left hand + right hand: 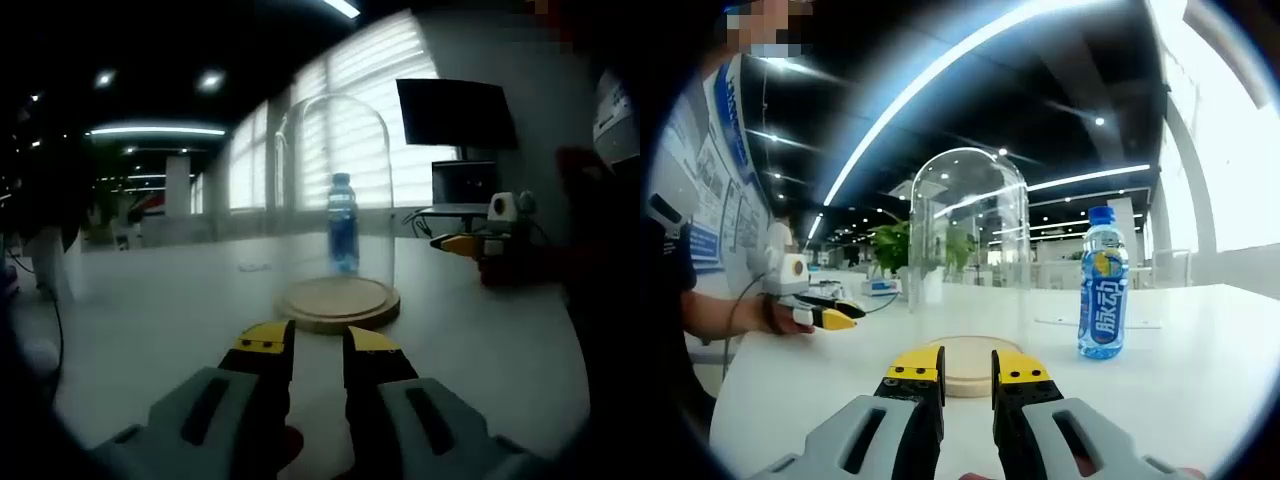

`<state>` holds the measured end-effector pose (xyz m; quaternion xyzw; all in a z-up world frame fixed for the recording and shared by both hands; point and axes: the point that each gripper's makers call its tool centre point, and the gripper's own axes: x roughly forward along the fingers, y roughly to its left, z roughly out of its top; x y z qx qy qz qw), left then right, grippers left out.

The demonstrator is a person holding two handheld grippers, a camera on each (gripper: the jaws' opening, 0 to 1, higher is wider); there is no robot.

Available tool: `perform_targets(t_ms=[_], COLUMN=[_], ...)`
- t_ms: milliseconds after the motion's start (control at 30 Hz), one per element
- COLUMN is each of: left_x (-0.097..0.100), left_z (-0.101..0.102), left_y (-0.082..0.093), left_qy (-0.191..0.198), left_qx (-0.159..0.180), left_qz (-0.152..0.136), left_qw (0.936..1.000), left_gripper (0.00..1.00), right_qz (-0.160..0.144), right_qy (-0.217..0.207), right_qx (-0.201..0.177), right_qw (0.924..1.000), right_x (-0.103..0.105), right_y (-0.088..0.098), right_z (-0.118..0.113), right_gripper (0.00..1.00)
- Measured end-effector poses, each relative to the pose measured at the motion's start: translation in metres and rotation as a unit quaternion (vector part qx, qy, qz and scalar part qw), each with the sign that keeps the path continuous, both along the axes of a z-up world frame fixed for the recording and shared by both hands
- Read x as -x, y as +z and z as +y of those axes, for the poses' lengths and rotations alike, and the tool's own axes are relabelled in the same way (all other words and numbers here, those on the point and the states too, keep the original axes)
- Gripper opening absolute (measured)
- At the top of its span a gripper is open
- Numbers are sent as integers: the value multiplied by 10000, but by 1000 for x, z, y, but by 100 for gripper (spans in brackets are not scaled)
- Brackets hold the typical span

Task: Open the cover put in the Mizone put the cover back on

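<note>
The left gripper view is dim and soft, lit mainly by glaring blinds behind the glass cover, with ceiling strips glowing. The right gripper view is brighter and sharper, though the window blows out white. Fisheye distortion bends straight lines near both edges.

A white bench carries a round wooden base with a clear glass dome standing on it. A blue drink bottle stands upright on the bench, beside the dome and apart from it.
</note>
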<state>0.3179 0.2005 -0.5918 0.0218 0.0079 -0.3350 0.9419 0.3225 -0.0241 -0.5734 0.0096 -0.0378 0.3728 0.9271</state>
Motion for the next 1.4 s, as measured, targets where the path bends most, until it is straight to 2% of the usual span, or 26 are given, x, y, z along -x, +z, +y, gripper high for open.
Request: perform_targets(t_ms=[933,1400], left_x=[1,2], left_z=[0,-1], left_y=[2,5], left_qy=[-13,-54], left_qx=[1,0], left_qz=[-47,-137], left_qw=[10000,9999], left_gripper=[15,21], right_qz=[-46,-113], right_qy=[-25,-27], right_qx=[26,105], right_qw=[10000,9999], right_x=[0,-1], right_y=[1,0], right_z=[-1,0], right_gripper=[13,17])
